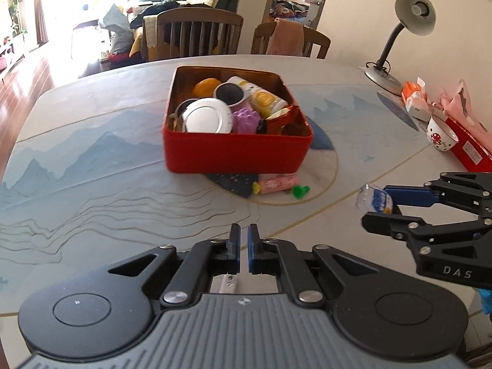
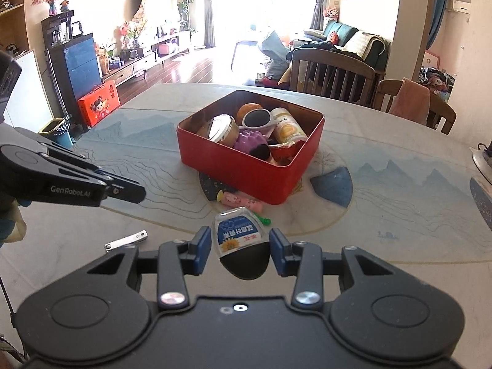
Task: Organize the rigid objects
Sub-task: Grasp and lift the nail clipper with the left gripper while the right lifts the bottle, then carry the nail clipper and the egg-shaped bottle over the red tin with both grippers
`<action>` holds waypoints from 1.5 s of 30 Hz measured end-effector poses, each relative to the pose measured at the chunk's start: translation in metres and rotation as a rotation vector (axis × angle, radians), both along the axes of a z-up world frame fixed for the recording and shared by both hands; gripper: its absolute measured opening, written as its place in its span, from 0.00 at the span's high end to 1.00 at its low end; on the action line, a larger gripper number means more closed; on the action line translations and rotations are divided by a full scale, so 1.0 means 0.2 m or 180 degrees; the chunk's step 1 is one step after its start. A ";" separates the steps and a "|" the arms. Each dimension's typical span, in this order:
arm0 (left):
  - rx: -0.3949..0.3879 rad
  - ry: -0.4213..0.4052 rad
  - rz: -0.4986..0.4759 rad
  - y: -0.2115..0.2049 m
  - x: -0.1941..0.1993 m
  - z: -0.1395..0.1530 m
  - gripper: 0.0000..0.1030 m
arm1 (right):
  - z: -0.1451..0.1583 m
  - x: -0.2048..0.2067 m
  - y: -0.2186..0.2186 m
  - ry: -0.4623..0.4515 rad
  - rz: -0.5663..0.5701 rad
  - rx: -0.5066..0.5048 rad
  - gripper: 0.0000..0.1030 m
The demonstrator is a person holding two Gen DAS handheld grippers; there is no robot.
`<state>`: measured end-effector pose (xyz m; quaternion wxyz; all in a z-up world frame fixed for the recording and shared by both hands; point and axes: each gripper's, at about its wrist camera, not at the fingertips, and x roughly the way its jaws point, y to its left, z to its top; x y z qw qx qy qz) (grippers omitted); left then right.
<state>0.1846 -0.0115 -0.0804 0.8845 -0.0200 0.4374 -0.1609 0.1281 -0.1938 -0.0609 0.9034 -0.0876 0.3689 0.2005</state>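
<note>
Gripping a small clear bottle [image 2: 240,240] with a black cap, my right tongs [image 2: 240,250] had their blue pads pressed on its two sides; its blue label bore Chinese characters I could not read from there and a little sunflower picture. My left tongs [image 1: 244,250] were pinched shut on nothing, and the white lettering "GenRobot.AI" showed along their side in the right view, while "DAS" stood on the right tongs' arm in the left view. Just below my left tongs a metal nail clipper [image 2: 126,241] lay flat on the table [image 2: 399,215], whose cloth carried blue mountain drawings. Farther out, a pink tube [image 2: 243,202] and a green cap [image 2: 263,219] lay just beside the red tin [image 2: 246,172]. That tin held white-framed sunglasses [image 2: 256,119], a purple toy [image 2: 249,141], an orange [image 1: 205,87], a white-lidded jar [image 2: 220,129] and a yellow-labelled can [image 2: 287,129] whose print was too small to read. Beyond the table stood wooden chairs [image 1: 200,35].
</note>
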 end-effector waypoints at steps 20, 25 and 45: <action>0.0406 0.0128 -0.0091 0.01 -0.16 -0.27 0.47 | -0.10 -0.09 0.01 0.0218 -0.0121 -0.0013 0.61; 0.0438 0.0088 -0.0156 -0.03 -0.18 -0.27 0.71 | -0.10 -0.09 0.00 0.0225 -0.0131 -0.0025 0.61; 0.0250 -0.0099 0.0160 0.04 -0.18 -0.04 0.90 | 0.08 -0.08 0.04 -0.0104 -0.0036 -0.0073 0.61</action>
